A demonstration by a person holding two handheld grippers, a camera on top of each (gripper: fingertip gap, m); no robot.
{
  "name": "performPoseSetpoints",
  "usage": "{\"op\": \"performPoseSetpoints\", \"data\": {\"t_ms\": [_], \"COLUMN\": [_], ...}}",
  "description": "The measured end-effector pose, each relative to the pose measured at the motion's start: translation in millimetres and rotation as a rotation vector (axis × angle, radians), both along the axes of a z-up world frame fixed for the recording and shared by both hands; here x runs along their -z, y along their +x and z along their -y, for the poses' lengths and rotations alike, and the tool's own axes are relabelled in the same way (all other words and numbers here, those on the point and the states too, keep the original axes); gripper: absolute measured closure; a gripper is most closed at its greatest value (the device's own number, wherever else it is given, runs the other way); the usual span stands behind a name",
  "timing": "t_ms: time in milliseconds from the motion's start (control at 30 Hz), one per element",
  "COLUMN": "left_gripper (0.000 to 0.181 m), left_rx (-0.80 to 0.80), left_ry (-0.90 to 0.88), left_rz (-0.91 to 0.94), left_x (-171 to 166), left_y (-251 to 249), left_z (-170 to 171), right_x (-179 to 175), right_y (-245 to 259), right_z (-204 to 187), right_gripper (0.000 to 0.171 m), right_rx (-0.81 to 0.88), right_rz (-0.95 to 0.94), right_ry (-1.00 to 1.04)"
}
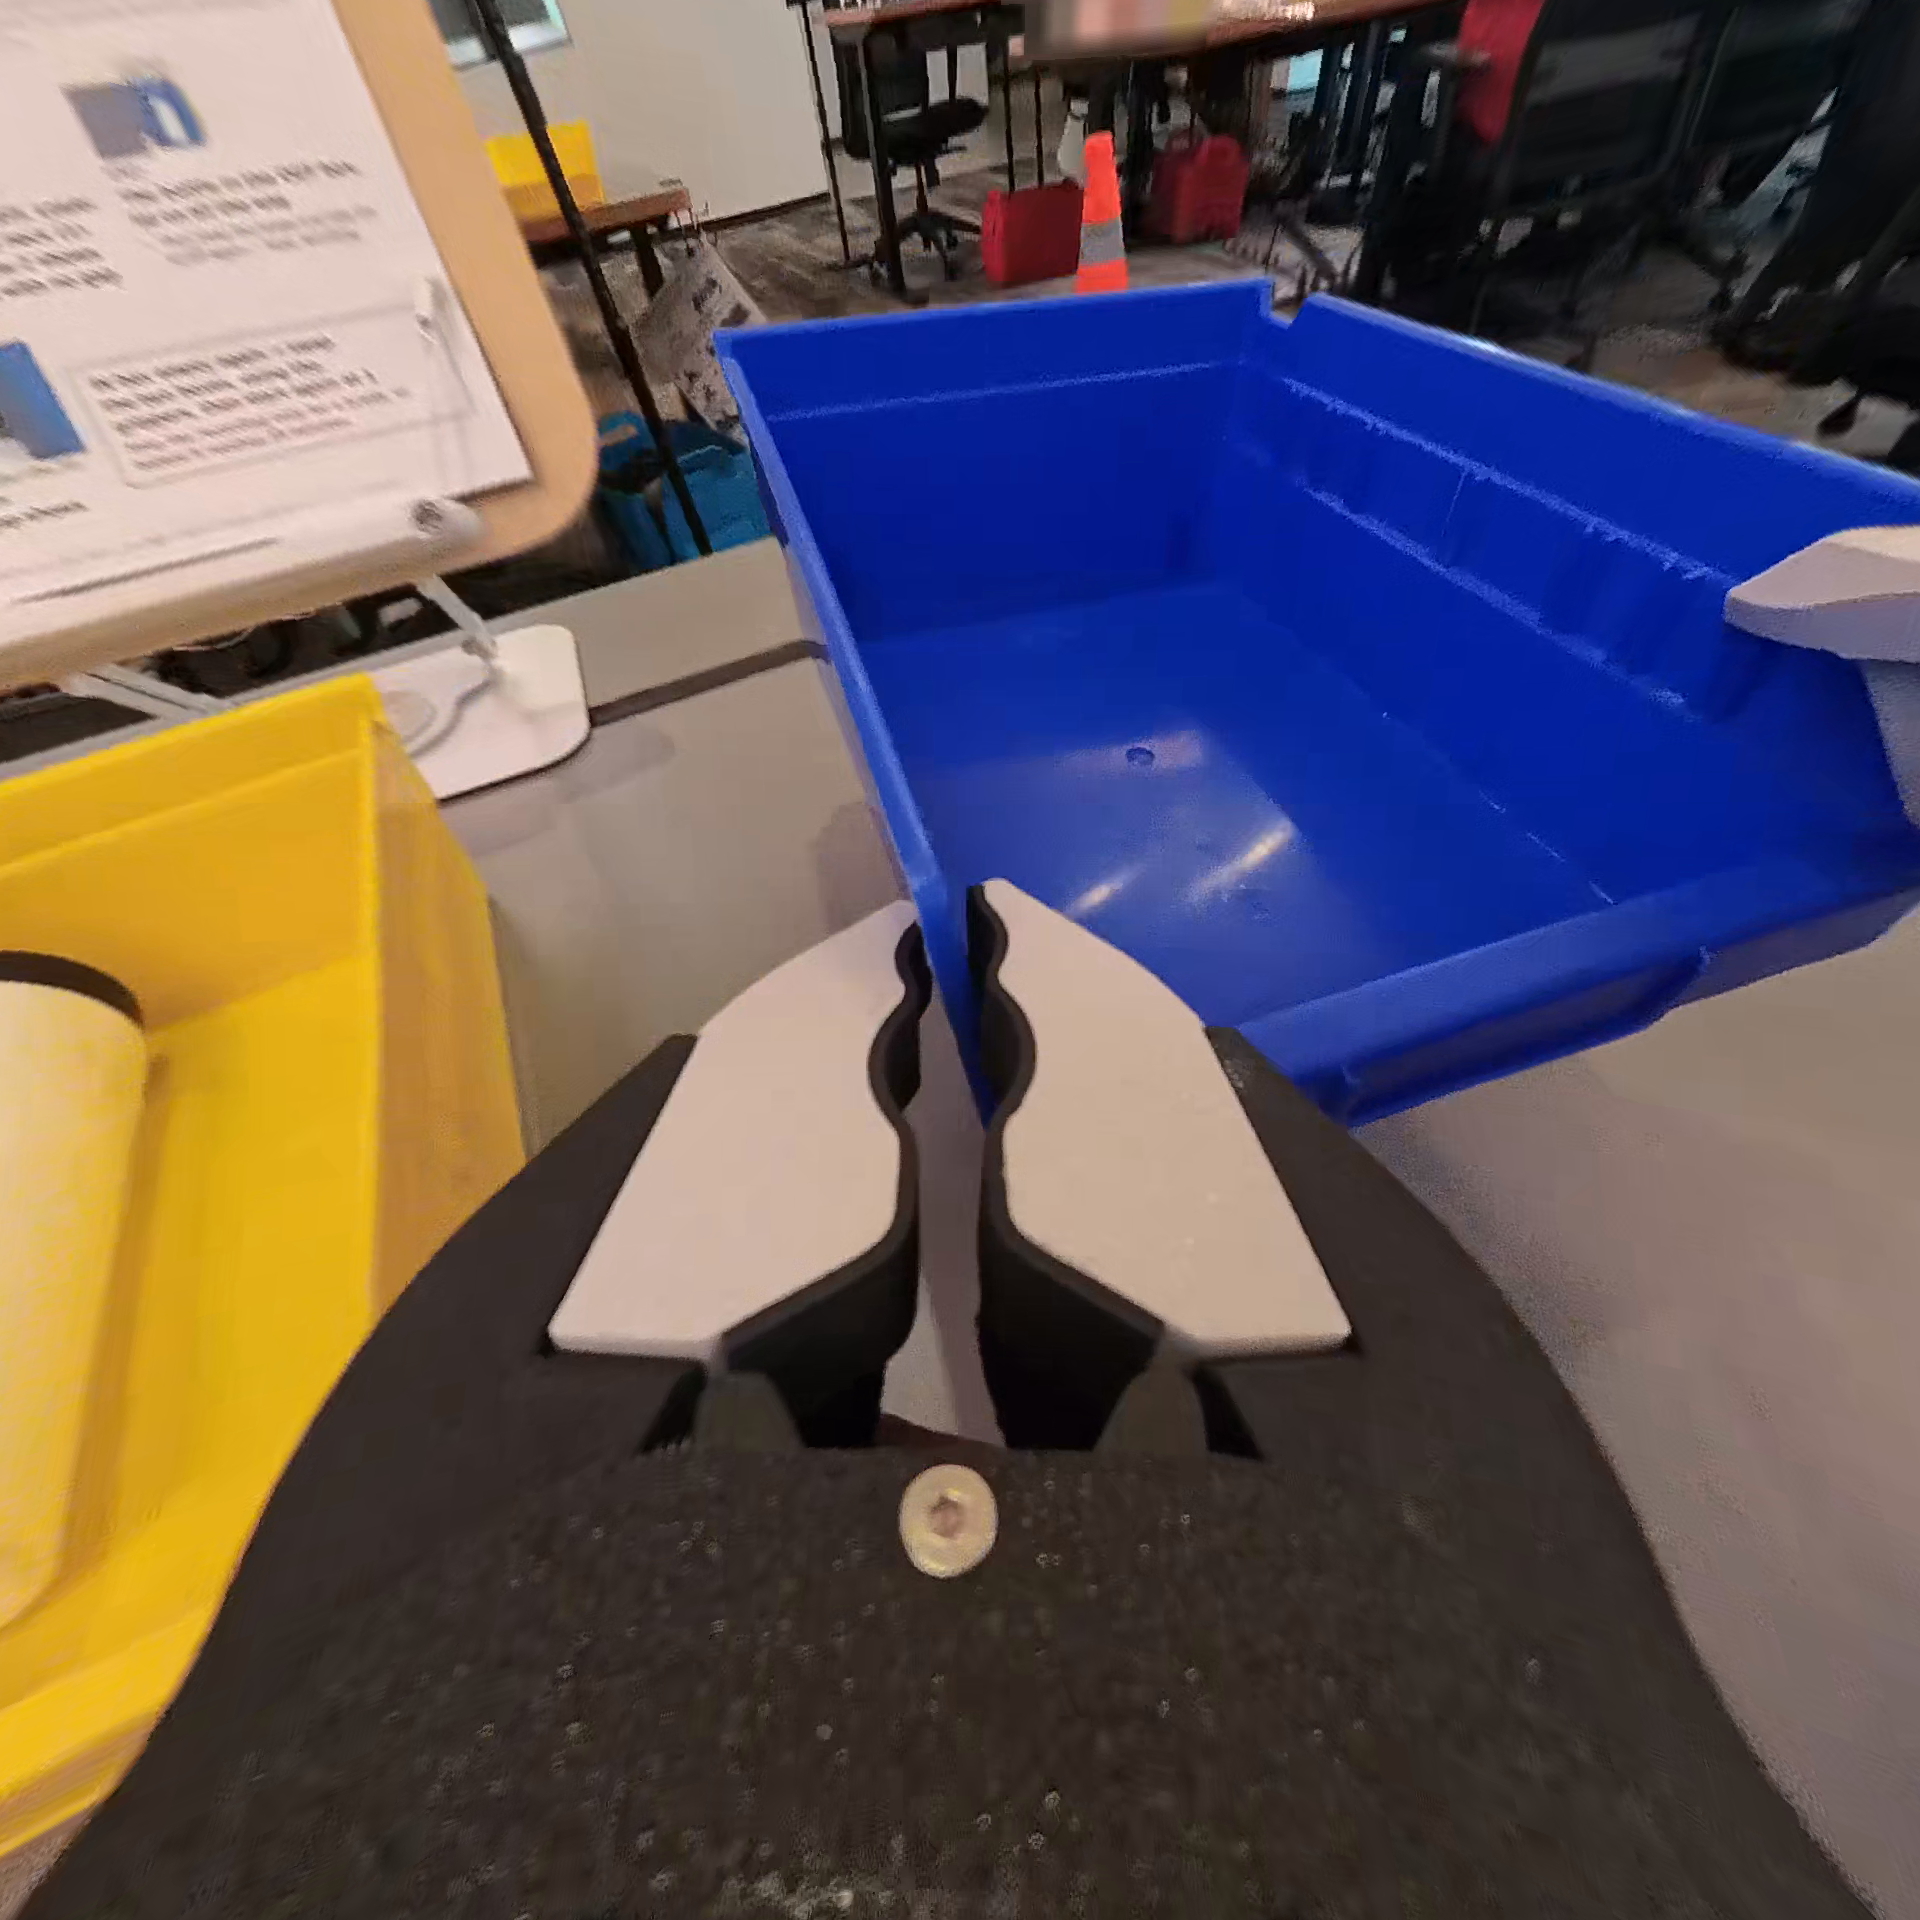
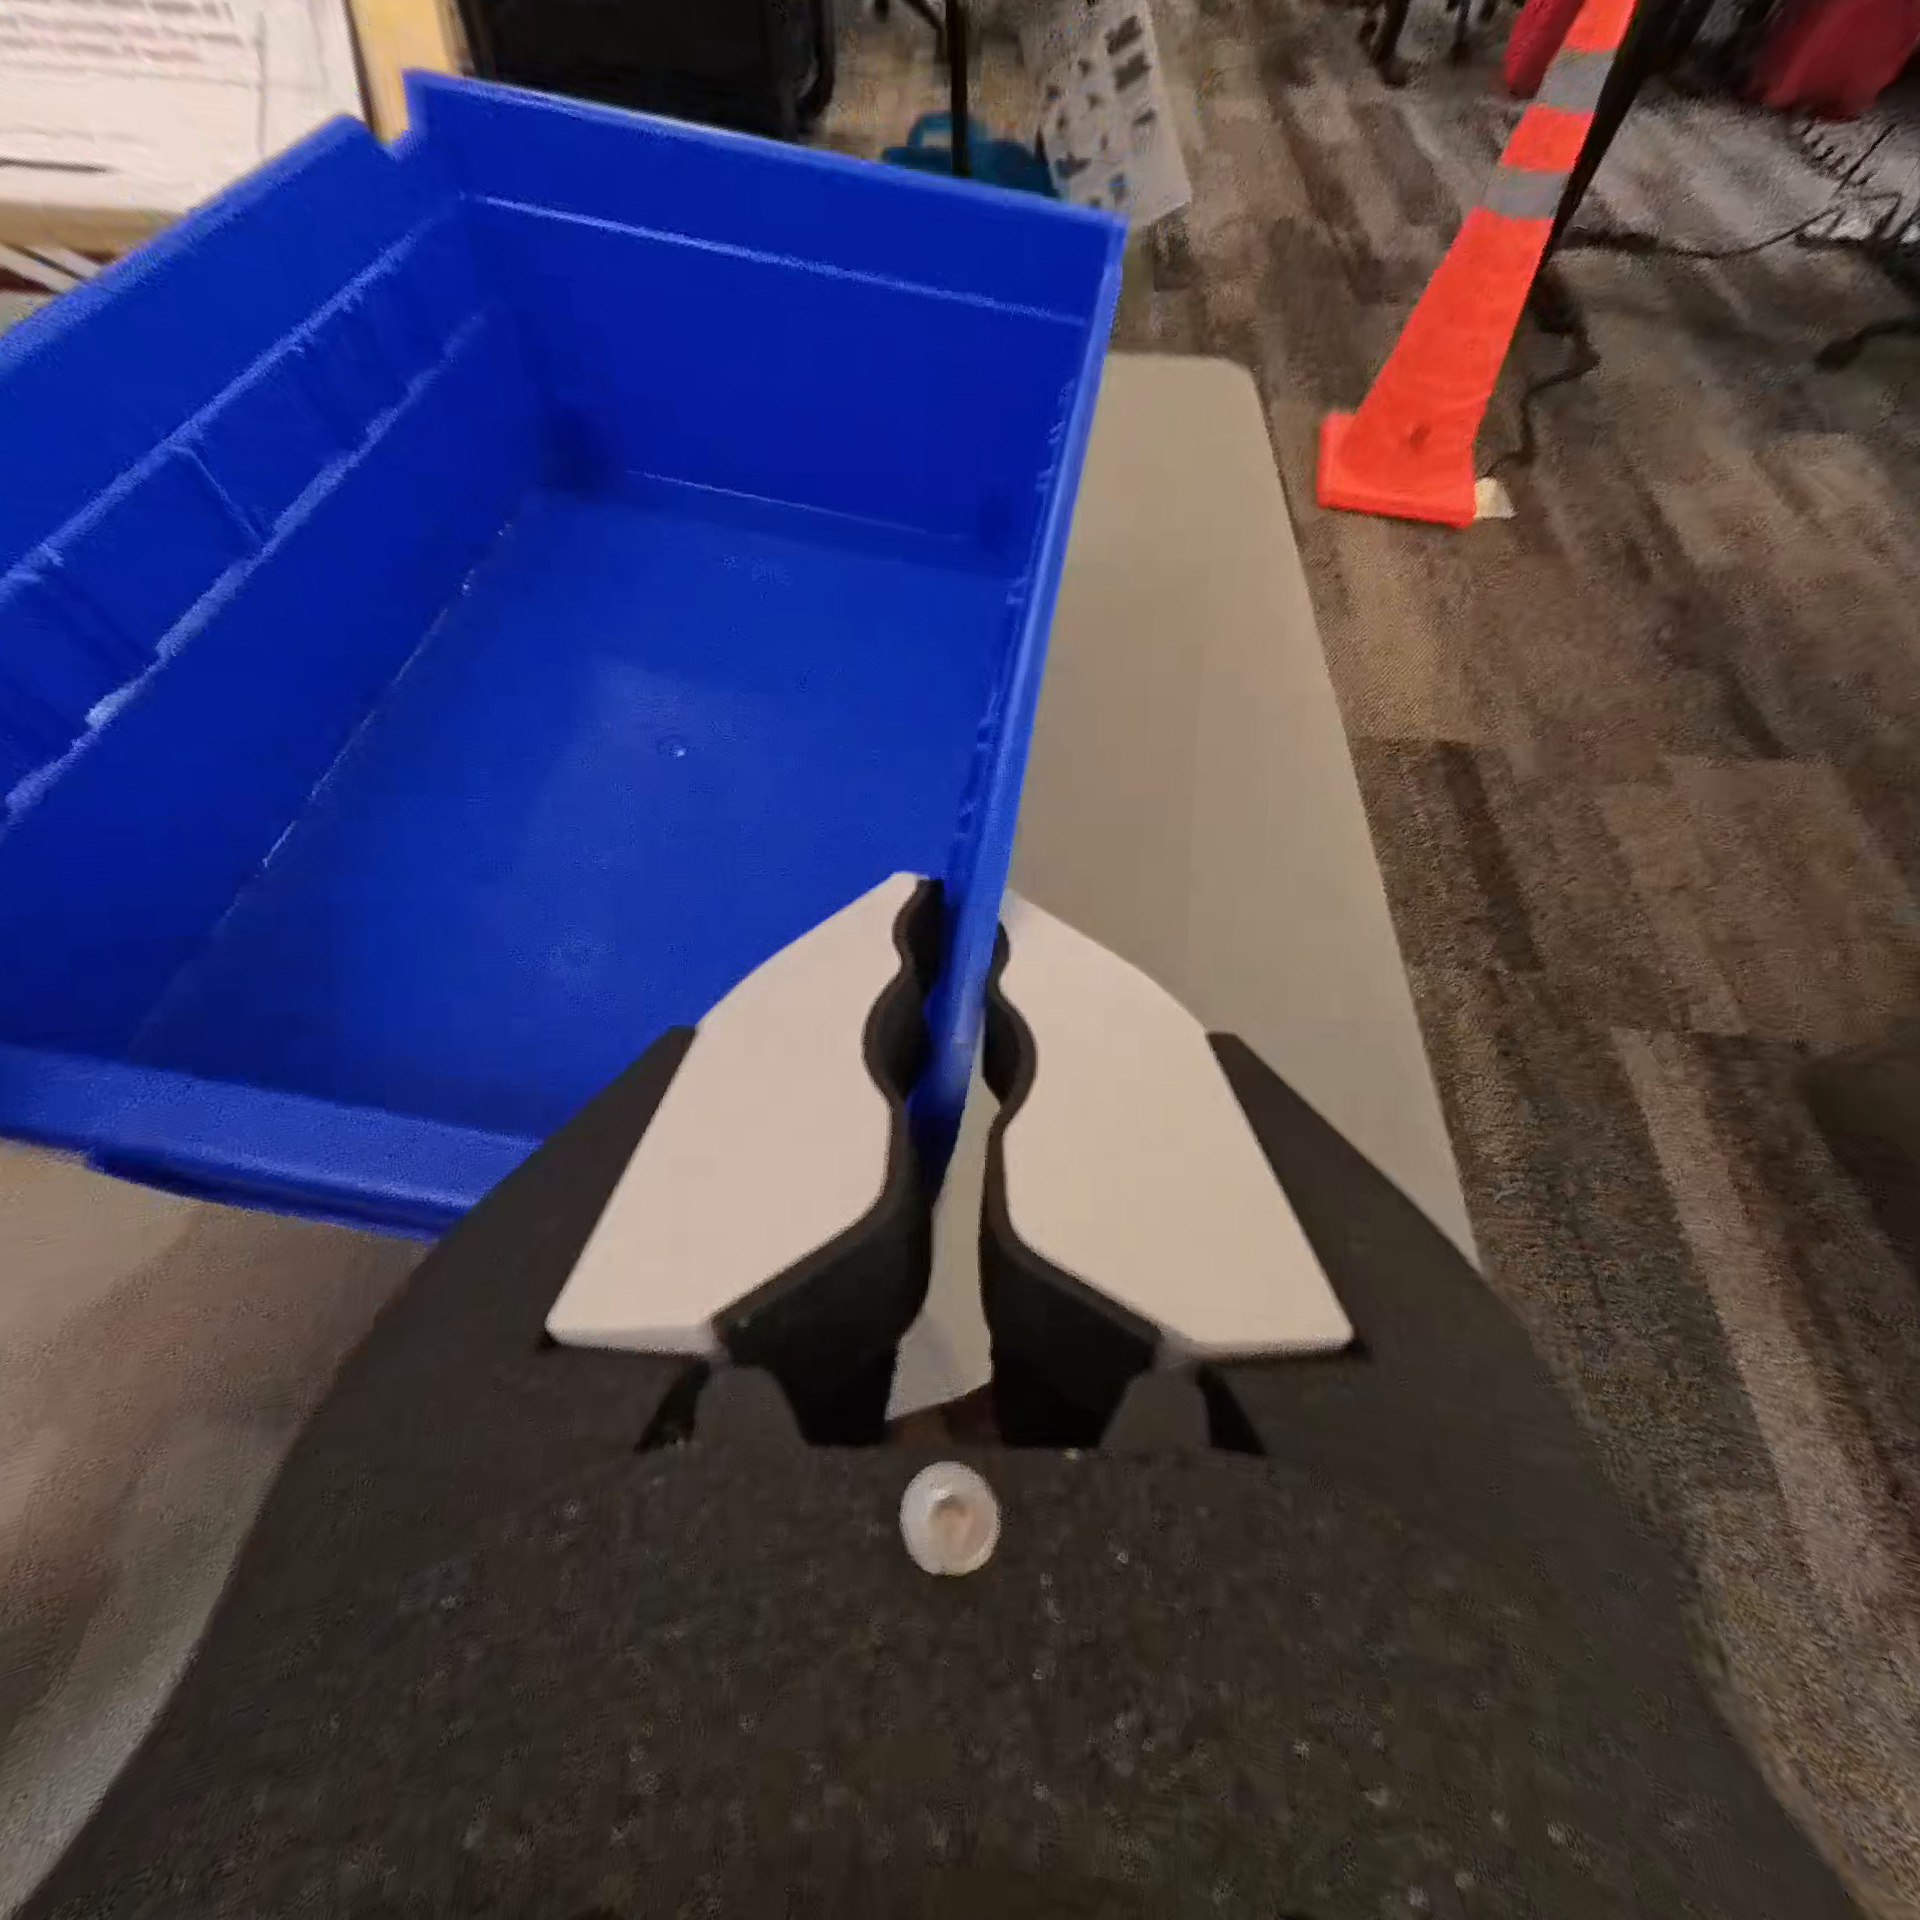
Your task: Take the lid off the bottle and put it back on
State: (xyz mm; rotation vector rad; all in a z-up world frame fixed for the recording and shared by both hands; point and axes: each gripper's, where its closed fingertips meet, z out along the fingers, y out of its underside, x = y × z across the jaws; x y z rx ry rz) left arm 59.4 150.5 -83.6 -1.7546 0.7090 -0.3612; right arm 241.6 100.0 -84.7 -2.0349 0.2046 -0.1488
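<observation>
Your left hand-held gripper [image 1: 948,914] sits level at the blue bin's [image 1: 1351,499] near-left corner, fingers nearly closed w/ a thin gap, holding nothing. Your right hand-held gripper [image 2: 951,899] pinches that bin's right wall, angled down. The bottle [image 1: 57,1247], pale w/ dark lid, lies in the yellow bin [image 1: 260,883] left of the blue one.

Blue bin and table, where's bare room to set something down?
The blue bin is empty inside. A bare table strip runs between the bin's wall and the table edge. More bare table lies between the yellow bin and the blue bin. The yellow bin is crowded by a pale cylinder.
</observation>
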Motion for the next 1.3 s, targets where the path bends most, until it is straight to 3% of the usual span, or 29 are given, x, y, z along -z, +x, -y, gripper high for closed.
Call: {"op": "performPoseSetpoints", "data": {"t_ms": [200, 333, 467, 567, 700, 767, 867, 967, 1067, 1133, 1200, 1267, 1300], "left_gripper": [0.169, 0.159, 0.148, 0.136, 0.132, 0.125, 0.100, 0.102, 0.108, 0.134, 0.173, 0.176, 0.176], "left_rx": [0.104, 0.209, 0.328, 0.373, 0.139, -0.023, -0.172, -0.226, -0.209, -0.201, -0.232, -0.248, -0.246], "left_ry": [-0.185, -0.201, -0.267, -0.235, -0.050, -0.041, -0.154, -0.217, -0.268, -0.263, -0.258, -0.236, -0.242], "left_rz": [-0.072, -0.094, 0.036, 0.162, 0.142, 0.074, 0.009, -0.004, -0.017, 0.005, 0.000, -0.036, -0.024], "left_x": [74, 74, 42, -3, -45, -36, 7, 46, 63, 63, 64, 64, 61], "left_y": [25, 25, 8, -45, -167, -230, -291, -312, -307, -305, -310, -318, -322], "left_z": [18, 30, 43, 41, -13, -46, -72, -80, -90, -101, -111, -118, -118], "right_x": [67, 68, 62, 18, -53, -68, -57, -18, 41, 71, 85, 81, 76], "right_y": [29, 25, 25, 29, -19, -69, -169, -268, -307, -322, -328, -320, -322], "right_z": [0, 0, 7, 12, 5, -8, -33, -57, -87, -98, -103, -105, -106], "right_gripper": [0.165, 0.161, 0.158, 0.148, 0.138, 0.134, 0.127, 0.108, 0.097, 0.099, 0.129, 0.163, 0.163], "right_rx": [0.008, -0.048, -0.055, -0.014, -0.134, -0.262, -0.493, -0.627, -0.474, -0.427, -0.371, -0.251, -0.226], "right_rz": [-0.142, -0.319, -0.251, -0.150, -0.056, -0.006, 0.014, -0.090, -0.123, -0.086, -0.036, 0.024, 0.022], "right_ry": [-0.029, -0.028, -0.051, 0.053, 0.203, 0.212, 0.143, 0.094, -0.011, -0.088, -0.118, -0.107, -0.095]}}
